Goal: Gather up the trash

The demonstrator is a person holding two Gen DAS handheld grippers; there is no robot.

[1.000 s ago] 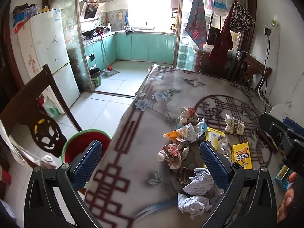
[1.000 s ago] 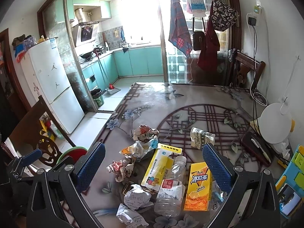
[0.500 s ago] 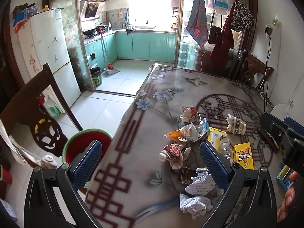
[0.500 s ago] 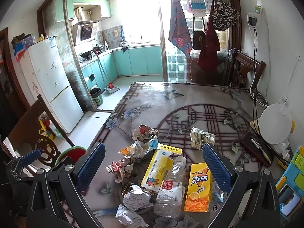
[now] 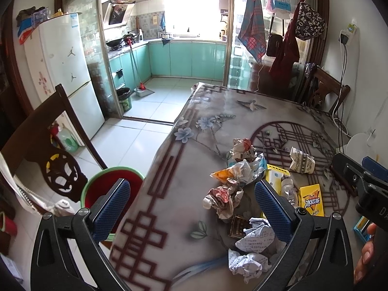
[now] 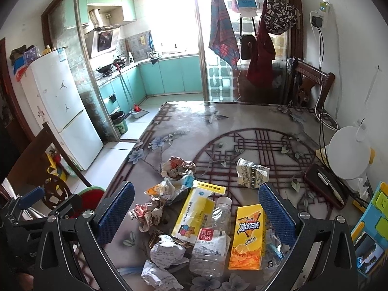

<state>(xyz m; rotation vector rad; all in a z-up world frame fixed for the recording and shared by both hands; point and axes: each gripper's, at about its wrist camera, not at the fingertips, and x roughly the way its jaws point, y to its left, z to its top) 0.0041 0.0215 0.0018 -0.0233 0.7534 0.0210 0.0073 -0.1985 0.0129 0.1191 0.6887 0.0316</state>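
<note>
A pile of trash lies on the patterned table [image 5: 184, 218]: crumpled paper balls [image 5: 254, 240] [image 6: 167, 249], crumpled wrappers [image 5: 223, 196] [image 6: 148, 213], a clear plastic bottle [image 6: 211, 245], a yellow tea carton [image 6: 247, 237], a yellow-white carton [image 6: 194, 213] and a crushed paper cup [image 6: 252, 173] [image 5: 300, 161]. A red bin with a green rim [image 5: 109, 184] [image 6: 92, 195] stands on the floor left of the table. My left gripper [image 5: 191, 203] is open and empty above the table's left edge. My right gripper [image 6: 196, 206] is open and empty above the pile.
A dark wooden chair [image 5: 41, 145] stands left of the bin. A white lamp base [image 6: 349, 152], a dark case with a pen [image 6: 325, 184] and a blue box [image 6: 371, 225] sit at the table's right. Another chair [image 6: 310, 82] stands at the far side.
Both grippers have drifted slightly; the view of the table shifts a little. Both stay open and empty. The trash has not moved.
</note>
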